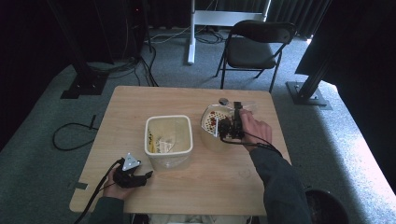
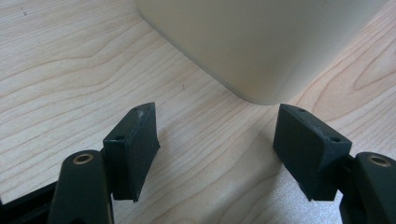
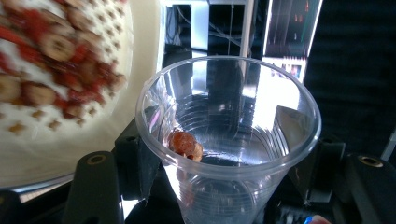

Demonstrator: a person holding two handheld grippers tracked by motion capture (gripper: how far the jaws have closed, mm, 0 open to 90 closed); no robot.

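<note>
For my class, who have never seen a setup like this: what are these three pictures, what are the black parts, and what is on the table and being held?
A person sits at a wooden table holding a hand-operated claw in each hand. One picture looks down from above; the other two come from cameras riding on each claw. The left claw is open, empty, facing the side of a cream tub that stands mid-table. The right claw grips a clear plastic cup, tilted on its side beside a pale bowl of reddish and brown dried pieces. One brown piece sits inside the cup.

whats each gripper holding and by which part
The right gripper clamps the clear plastic cup around its side wall, below the rim. The left gripper holds nothing.
</note>
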